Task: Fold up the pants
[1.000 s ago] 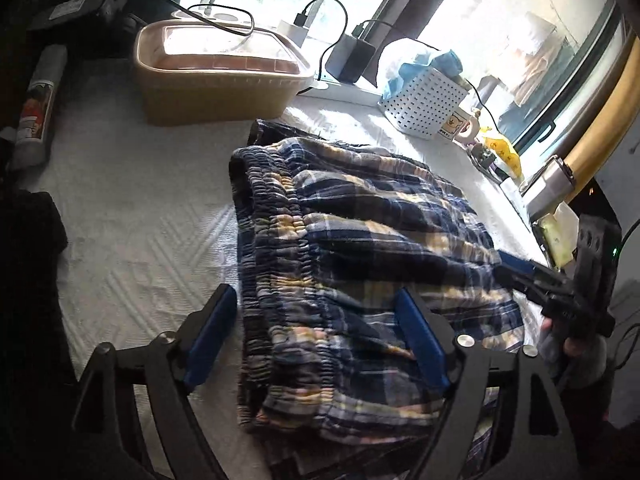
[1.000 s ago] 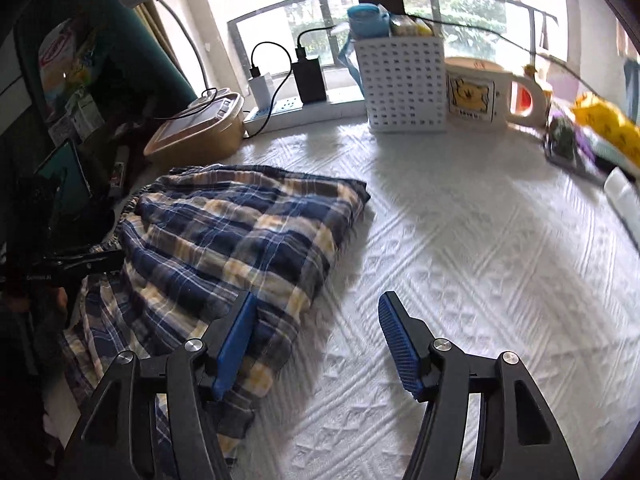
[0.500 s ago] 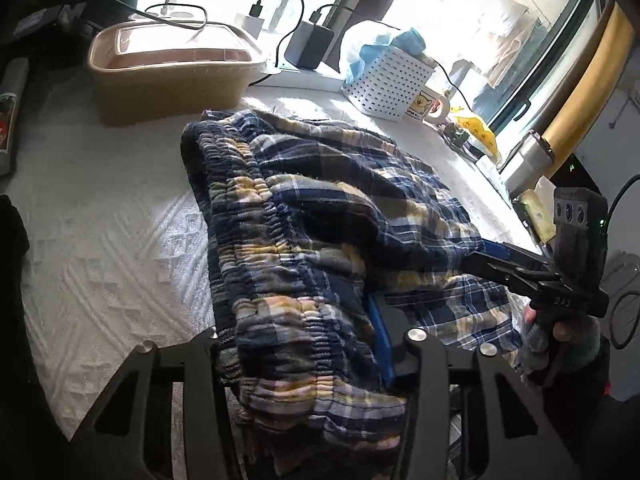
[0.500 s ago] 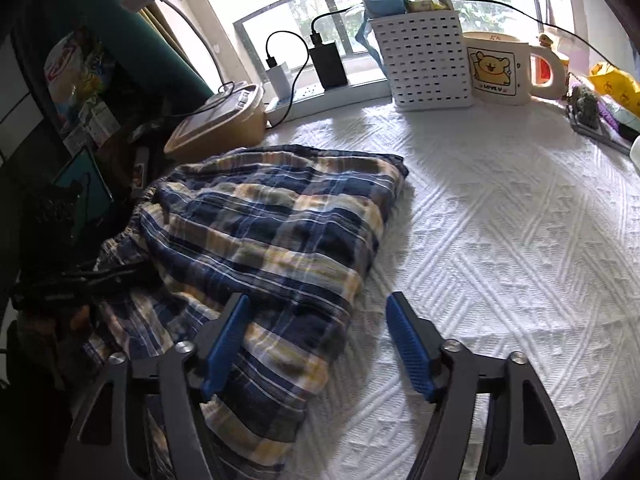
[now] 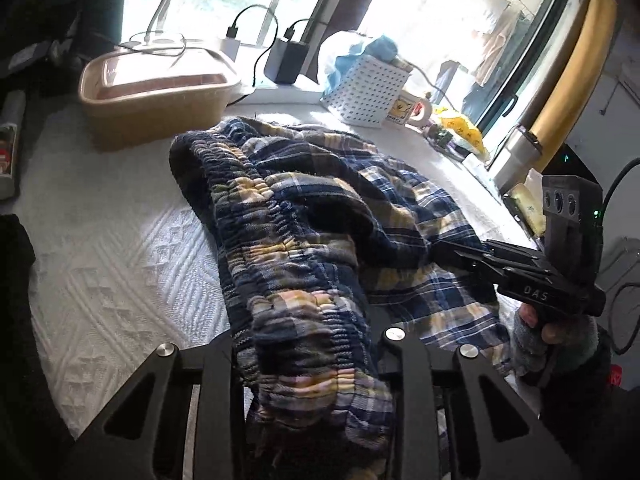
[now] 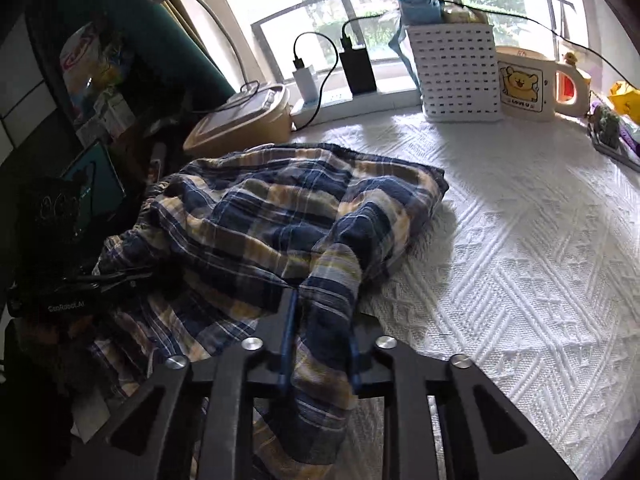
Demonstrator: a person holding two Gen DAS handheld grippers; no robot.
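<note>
Blue and yellow plaid pants (image 5: 320, 224) lie bunched on a white textured cloth (image 5: 116, 264). My left gripper (image 5: 308, 344) is shut on the elastic waistband end, and the fabric bulges up between its arms. My right gripper (image 6: 320, 332) is shut on a fold of the pants' (image 6: 280, 216) near edge and lifts it off the cloth. In the left wrist view the right gripper (image 5: 448, 250) reaches into the pants from the right. In the right wrist view the left gripper (image 6: 120, 278) enters from the left.
A tan lidded box (image 5: 156, 100) stands behind the pants. A white perforated basket (image 6: 456, 72), a bear mug (image 6: 528, 88) and chargers (image 6: 356, 66) line the window sill. Small clutter (image 5: 460, 136) sits at the right edge. White cloth (image 6: 520, 264) extends to the right.
Both grippers have closed on the pants: the left on the waistband, the right on the near edge. The fabric is now gathered and lifted instead of lying flat.
</note>
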